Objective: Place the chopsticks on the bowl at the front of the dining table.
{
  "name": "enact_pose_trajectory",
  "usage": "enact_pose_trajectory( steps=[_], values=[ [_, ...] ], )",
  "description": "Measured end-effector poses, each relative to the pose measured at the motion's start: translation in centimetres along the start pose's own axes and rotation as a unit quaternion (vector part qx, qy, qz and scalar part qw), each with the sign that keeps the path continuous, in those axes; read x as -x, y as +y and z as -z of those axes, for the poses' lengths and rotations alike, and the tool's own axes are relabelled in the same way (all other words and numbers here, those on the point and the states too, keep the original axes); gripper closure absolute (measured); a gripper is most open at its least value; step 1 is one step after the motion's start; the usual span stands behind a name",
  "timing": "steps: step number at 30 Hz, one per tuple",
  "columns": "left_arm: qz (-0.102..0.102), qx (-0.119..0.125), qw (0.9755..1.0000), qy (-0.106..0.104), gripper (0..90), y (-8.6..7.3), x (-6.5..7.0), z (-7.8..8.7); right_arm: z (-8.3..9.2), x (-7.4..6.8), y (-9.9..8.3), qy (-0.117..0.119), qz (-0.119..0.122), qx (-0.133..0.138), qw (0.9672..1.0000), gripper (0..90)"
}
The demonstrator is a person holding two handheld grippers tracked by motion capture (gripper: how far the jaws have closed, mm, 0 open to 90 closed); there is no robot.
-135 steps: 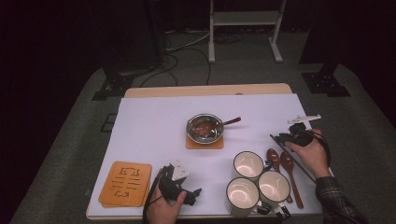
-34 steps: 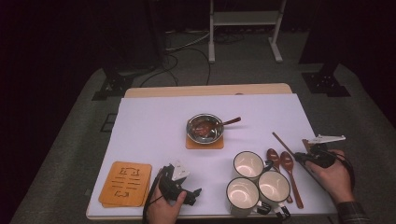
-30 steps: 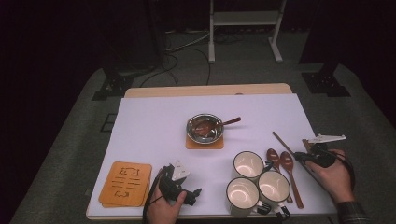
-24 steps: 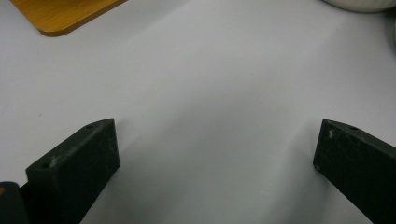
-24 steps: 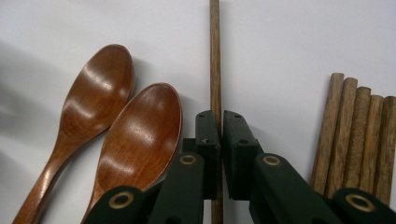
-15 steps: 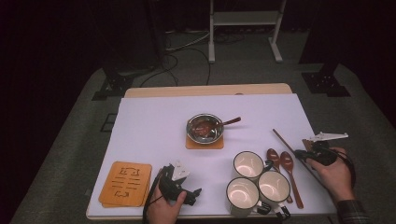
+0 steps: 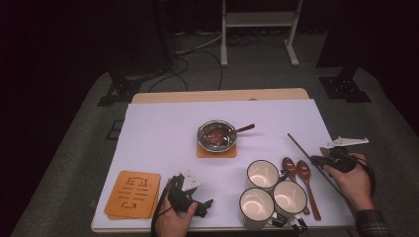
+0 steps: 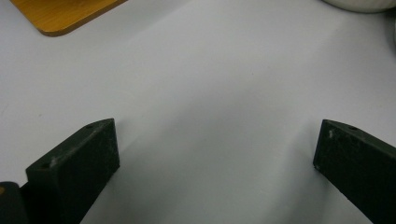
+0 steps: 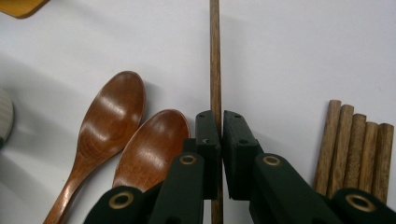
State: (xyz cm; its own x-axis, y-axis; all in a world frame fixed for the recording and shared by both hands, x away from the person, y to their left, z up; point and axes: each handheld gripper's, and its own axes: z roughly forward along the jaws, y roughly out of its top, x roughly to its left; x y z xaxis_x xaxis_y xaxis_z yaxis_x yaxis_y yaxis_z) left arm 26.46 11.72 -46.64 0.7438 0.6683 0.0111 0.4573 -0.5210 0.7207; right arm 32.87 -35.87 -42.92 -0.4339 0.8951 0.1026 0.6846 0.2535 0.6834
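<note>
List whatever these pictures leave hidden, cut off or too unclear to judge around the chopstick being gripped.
- Chopstick: right gripper view, its near stretch hidden between the shut jaws of the right gripper; its far end is cut off by the top edge.
- Bundle of sticks: right gripper view, lower ends hidden behind the gripper's arm.
- Bowl: high view, contents too small to identify.
- Left gripper: jaws open over bare table; the cup is cut by the top edge.
</note>
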Motion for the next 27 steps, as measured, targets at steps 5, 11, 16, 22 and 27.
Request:
enact_pose_trajectory(
  steps=[5, 11, 16, 22, 27],
  values=[
    [-0.001, 0.000, 1.0000, 0.000, 0.0, 0.0, 0.0, 0.0, 0.1, -0.1, 0.3, 0.003, 0.004, 0.004, 1.0000, 84.7],
    [-0.001, -0.001, 1.0000, 0.000, 0.0, 0.0, 0.0, 0.0, 0.1, -0.2, 0.6, 0.005, 0.008, 0.006, 0.9999, 84.7],
    [-0.003, -0.002, 1.0000, 0.000, 0.0, 0.0, 0.0, 0.0, 0.3, -0.3, 1.0, 0.007, 0.010, 0.012, 0.9999, 84.7],
    [-0.002, -0.002, 1.0000, 0.000, 0.0, 0.0, 0.0, 0.0, 0.4, -0.4, 1.5, 0.010, 0.012, 0.015, 0.9998, 84.8],
    [-0.001, -0.002, 1.0000, 0.000, 0.0, 0.0, 0.0, 0.0, 0.3, -0.7, 2.1, 0.014, 0.015, 0.015, 0.9997, 84.7]
  ],
)
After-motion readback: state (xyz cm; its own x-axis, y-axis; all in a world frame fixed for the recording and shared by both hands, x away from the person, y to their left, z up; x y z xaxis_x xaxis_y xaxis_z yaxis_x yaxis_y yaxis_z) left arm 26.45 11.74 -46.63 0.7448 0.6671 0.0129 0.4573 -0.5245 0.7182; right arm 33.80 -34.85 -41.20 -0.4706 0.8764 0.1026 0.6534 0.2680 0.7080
